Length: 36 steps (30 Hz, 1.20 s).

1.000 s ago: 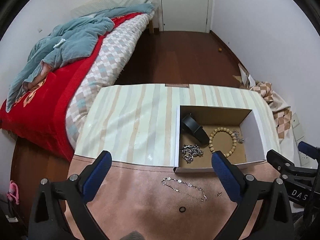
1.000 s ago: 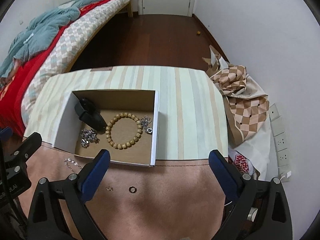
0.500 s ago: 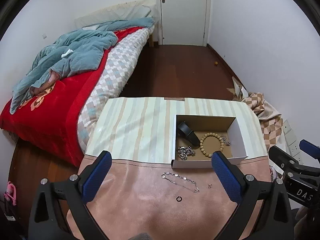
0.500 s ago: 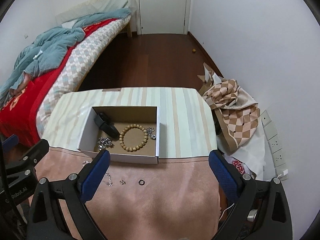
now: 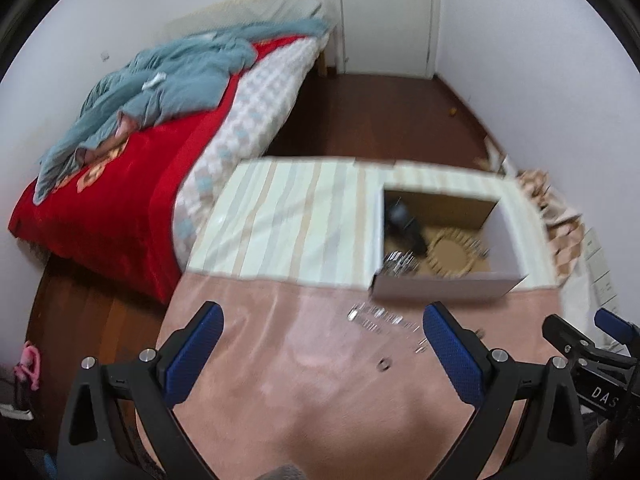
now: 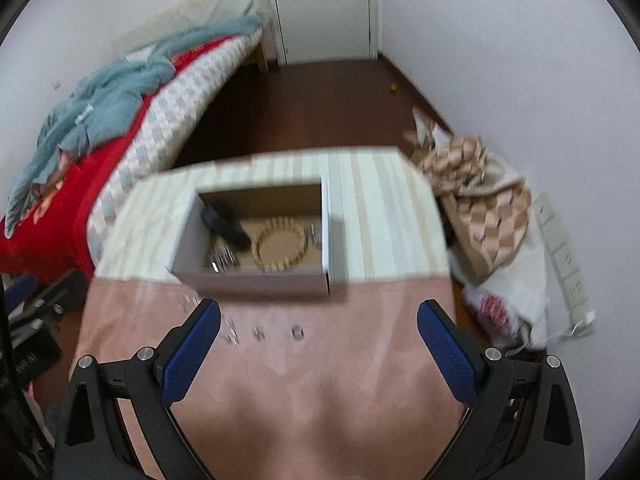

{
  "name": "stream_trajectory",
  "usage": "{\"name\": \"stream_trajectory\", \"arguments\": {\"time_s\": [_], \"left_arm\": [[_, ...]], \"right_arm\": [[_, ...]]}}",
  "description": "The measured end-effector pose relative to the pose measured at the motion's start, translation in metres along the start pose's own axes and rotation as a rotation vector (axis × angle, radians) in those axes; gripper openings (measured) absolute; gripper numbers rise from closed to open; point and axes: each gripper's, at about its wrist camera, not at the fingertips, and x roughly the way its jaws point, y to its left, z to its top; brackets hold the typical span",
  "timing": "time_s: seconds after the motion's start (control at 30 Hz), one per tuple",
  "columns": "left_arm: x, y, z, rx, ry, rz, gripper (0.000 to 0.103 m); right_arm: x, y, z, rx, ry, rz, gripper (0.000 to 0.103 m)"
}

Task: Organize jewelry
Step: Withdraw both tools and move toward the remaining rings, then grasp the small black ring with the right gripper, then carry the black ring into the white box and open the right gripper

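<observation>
- Left gripper [image 5: 322, 334] and right gripper [image 6: 319, 330]: jaws spread, empty, above pink mat [image 6: 320, 380].
- Box [image 6: 256, 282] at mat's far edge.
- Chain [image 5: 380, 320], ring [image 6: 297, 333] lie loose between.
- Bed [image 5: 120, 184] left.

both views pulled back, blurred

Both fisheye views: even, soft indoor light, no hard shadows, source not visible. Heavy motion blur across table [image 5: 304, 368] and cardboard box [image 6: 256, 280]; contents smeared, small metal pieces on the mat streaked into doubles. Faint sheen on the pink mat [image 5: 280, 320]. Claw fingers [image 6: 188, 356] stay sharp. Strong barrel distortion, walls and door bend, black vignette in the corners. White walls slightly bluish.
</observation>
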Motion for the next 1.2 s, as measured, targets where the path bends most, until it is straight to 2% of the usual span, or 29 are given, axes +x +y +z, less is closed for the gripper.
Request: {"name": "stream_trajectory", "arguments": {"time_s": [0.1,0.17,0.27,0.4,0.53,0.6,0.67,0.87,1.03,1.17,1.2], "left_arm": [[0.028,0.004,-0.017,0.003,0.053,0.041,0.102],[0.049,0.008,-0.029,-0.001,0.104,0.056,0.102],[0.068,0.012,-0.042,-0.008,0.148,0.072,0.102],[0.085,0.016,-0.053,-0.021,0.187,0.075,0.102],[0.092,0.016,-0.057,-0.025,0.199,0.059,0.102],[0.093,0.014,-0.057,-0.025,0.203,0.043,0.102],[0.095,0.012,-0.058,-0.021,0.207,0.024,0.102],[0.093,-0.008,-0.061,-0.009,0.229,-0.077,0.101],[0.093,-0.03,-0.061,0.03,0.209,-0.121,0.101],[0.097,-0.045,-0.063,0.058,0.216,-0.139,0.079],[0.099,-0.048,-0.065,0.063,0.22,-0.141,0.07]], "right_arm": [[0.037,-0.005,-0.019,0.01,0.056,0.016,0.097],[0.061,-0.006,-0.031,0.011,0.082,0.031,0.077],[0.087,-0.002,-0.042,-0.005,0.098,0.061,0.063],[0.109,0.012,-0.047,-0.062,0.076,0.072,0.059],[0.123,0.026,-0.046,-0.114,0.062,0.035,0.045],[0.124,0.031,-0.046,-0.137,0.048,0.011,0.037],[0.125,0.033,-0.046,-0.143,0.038,-0.008,0.013],[0.117,0.019,-0.05,-0.09,0.05,0.013,0.013],[0.103,0.003,-0.054,-0.044,0.038,0.008,0.013],[0.1,-0.007,-0.055,-0.028,0.036,-0.007,0.013],[0.1,-0.011,-0.056,-0.023,0.037,-0.008,0.013]]}}
